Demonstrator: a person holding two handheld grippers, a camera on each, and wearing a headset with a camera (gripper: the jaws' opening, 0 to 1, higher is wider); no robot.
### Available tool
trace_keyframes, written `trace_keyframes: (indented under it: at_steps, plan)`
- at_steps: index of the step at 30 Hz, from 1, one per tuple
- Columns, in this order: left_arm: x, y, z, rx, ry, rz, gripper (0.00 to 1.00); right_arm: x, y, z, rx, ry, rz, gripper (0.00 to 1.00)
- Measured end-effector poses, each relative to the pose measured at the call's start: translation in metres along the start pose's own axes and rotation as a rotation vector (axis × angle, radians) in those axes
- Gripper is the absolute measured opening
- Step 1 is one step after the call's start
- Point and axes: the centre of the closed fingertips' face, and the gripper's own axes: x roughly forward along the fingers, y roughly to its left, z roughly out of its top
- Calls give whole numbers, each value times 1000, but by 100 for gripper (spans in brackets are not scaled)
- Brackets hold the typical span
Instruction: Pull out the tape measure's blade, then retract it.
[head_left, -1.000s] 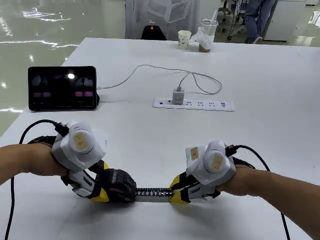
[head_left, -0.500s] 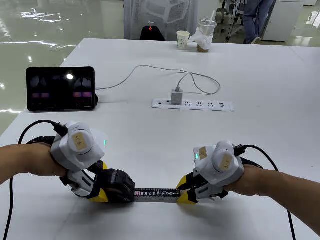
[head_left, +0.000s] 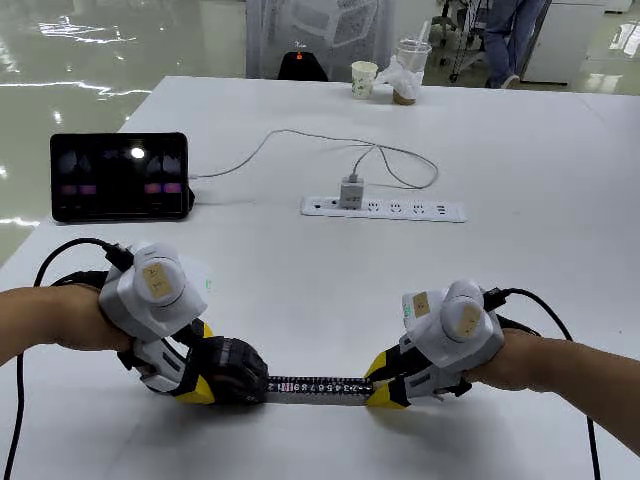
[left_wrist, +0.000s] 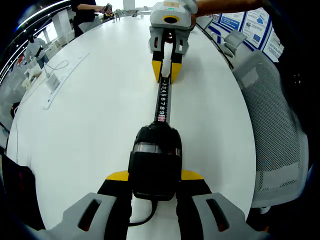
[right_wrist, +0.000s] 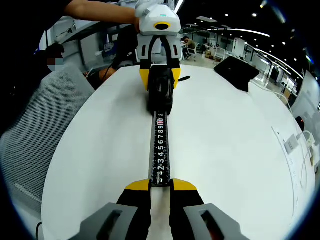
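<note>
Jaws of my left gripper (left_wrist: 156, 179) were clamped on the black tape measure case (left_wrist: 155, 157), with a yellow tip pressed against each side. My right gripper (right_wrist: 161, 186) was closed on the end of the blade (right_wrist: 160, 145). The blade ran straight between the two, numbers up, along the near edge of the white desk (head_left: 300, 270). Beyond lay a power strip (head_left: 384, 209) with a charger (head_left: 353, 190) plugged in. A tablet (head_left: 122, 175) stood near the left edge and a paper cup (head_left: 364, 78) by the far edge.

Bright, sharp; glare on floor (head_left: 75, 35); fisheye-warped edges.
</note>
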Motion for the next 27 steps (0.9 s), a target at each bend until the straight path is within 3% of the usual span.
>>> trace_keyframes:
  at_steps: [27]
  plan:
    - [0,1,1,-1,-2,-1,28,-20,1,-20,44,3,2,10]
